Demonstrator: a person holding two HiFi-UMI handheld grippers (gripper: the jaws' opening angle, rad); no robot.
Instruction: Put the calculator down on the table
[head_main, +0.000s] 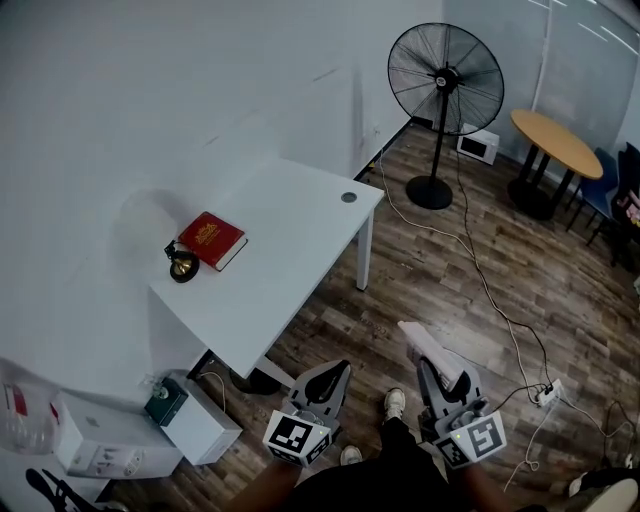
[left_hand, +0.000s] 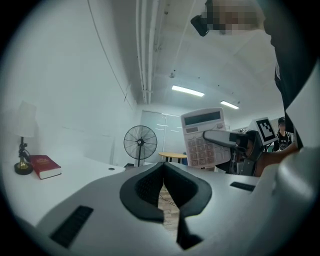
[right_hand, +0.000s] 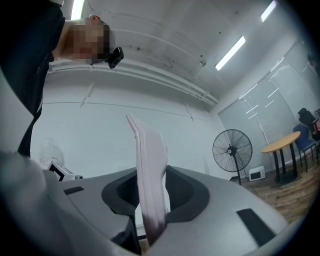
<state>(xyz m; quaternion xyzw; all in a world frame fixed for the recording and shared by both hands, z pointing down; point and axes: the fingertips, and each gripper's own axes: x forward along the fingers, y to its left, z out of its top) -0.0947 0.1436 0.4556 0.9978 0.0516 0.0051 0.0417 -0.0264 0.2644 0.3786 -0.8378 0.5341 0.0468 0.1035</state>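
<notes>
A white calculator (head_main: 431, 347) stands on edge in my right gripper (head_main: 438, 366), whose jaws are shut on it, over the wood floor short of the table. In the right gripper view the calculator (right_hand: 150, 172) shows edge-on between the pads. The left gripper view shows its keys and display (left_hand: 204, 137), with the right gripper (left_hand: 234, 141) clamped across it. My left gripper (head_main: 325, 379) hangs beside it, its jaws (left_hand: 162, 172) shut with nothing in them. The white table (head_main: 290, 235) lies ahead to the left.
A red book (head_main: 212, 240) and a small dark lamp (head_main: 182, 265) sit at the table's left end. White boxes (head_main: 198, 418) stand on the floor below. A standing fan (head_main: 443, 80), a round wooden table (head_main: 555, 140), floor cables and a power strip (head_main: 548, 393) lie to the right.
</notes>
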